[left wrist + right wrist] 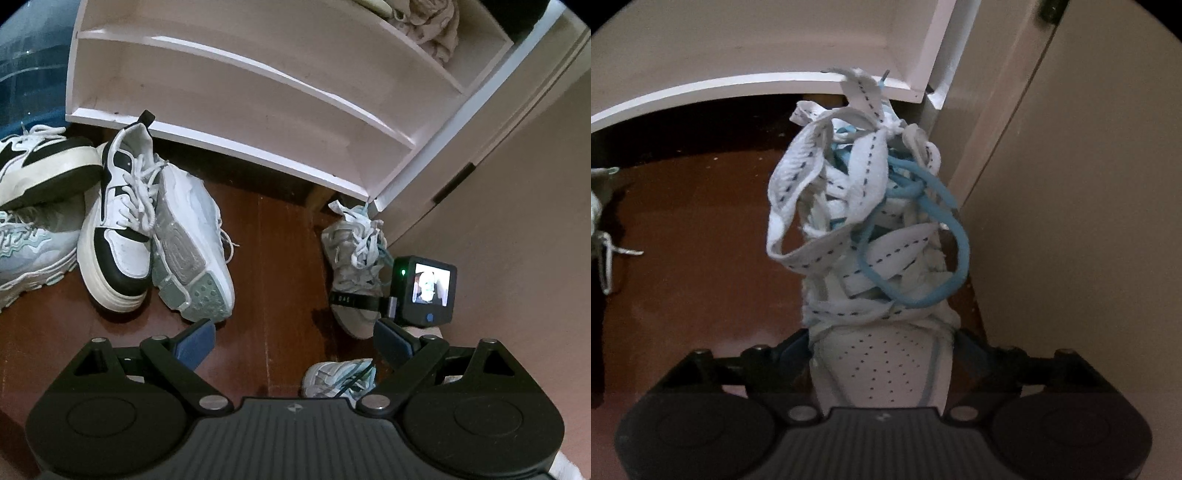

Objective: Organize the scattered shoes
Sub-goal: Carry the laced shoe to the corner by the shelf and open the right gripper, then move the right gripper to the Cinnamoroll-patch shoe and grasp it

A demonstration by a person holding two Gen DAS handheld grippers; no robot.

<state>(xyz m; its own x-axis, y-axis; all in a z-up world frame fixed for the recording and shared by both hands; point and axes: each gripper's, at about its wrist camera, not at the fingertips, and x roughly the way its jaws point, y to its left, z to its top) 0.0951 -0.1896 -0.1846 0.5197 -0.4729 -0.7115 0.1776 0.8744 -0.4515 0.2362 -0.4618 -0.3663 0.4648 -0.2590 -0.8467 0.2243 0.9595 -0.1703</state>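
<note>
Shoes lie scattered on the wooden floor (pixel 280 258) before the white shoe rack (pixel 236 92), whose lower shelves show bare. We hold one laced sneaker (pixel 879 236) in our right gripper (pixel 882 354), jaws pinching its toe from both sides; its long axis runs straight ahead from the jaws toward the rack's bottom right corner, heel end nearly at the shelf edge. Our left gripper (pixel 295 343) hangs with jaws spread and nothing between them, above the floor between the black-and-white sneaker (pixel 118 218) pile and the held shoe.
</note>
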